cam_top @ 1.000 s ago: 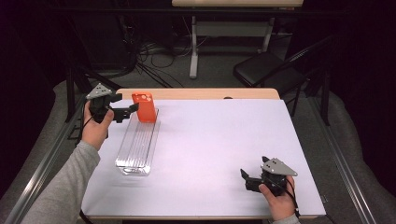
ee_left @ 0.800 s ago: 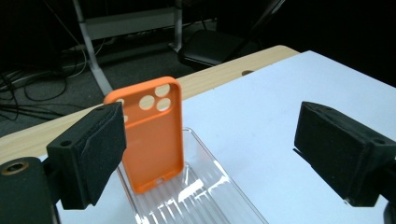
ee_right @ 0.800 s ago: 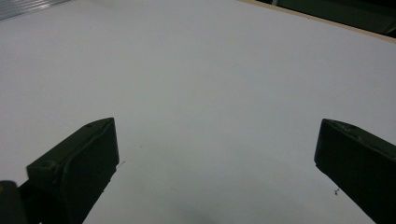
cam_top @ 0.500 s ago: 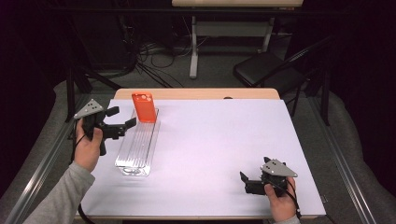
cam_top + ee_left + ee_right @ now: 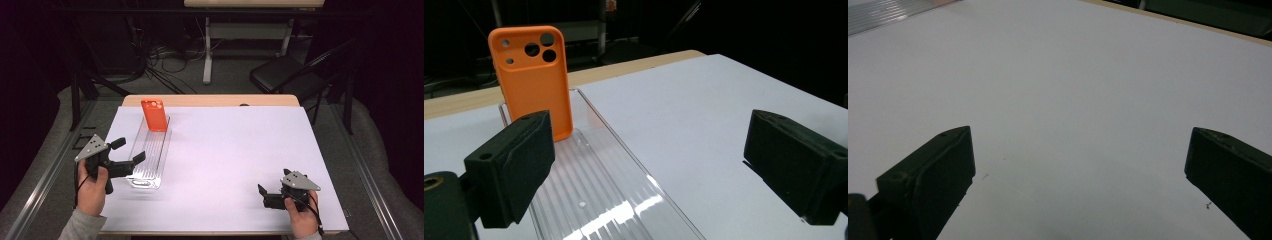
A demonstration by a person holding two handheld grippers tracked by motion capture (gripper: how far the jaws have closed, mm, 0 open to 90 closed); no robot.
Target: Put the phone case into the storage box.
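An orange phone case (image 5: 154, 114) is stood upright in the far end of a clear tray (image 5: 148, 158). Both the left gripper (image 5: 126, 155) and right gripper (image 5: 261, 194) are held wide open, with nothing in them.

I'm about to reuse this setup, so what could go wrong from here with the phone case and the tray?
1. The orange phone case stands upright at the far end of the clear ribbed tray; a knock to the tray would probably topple it.
2. The left gripper, jaws open, hovers at the tray's near end, so a careless sweep may shove the tray.
3. The tray is transparent and glary, so its edges could be misjudged.
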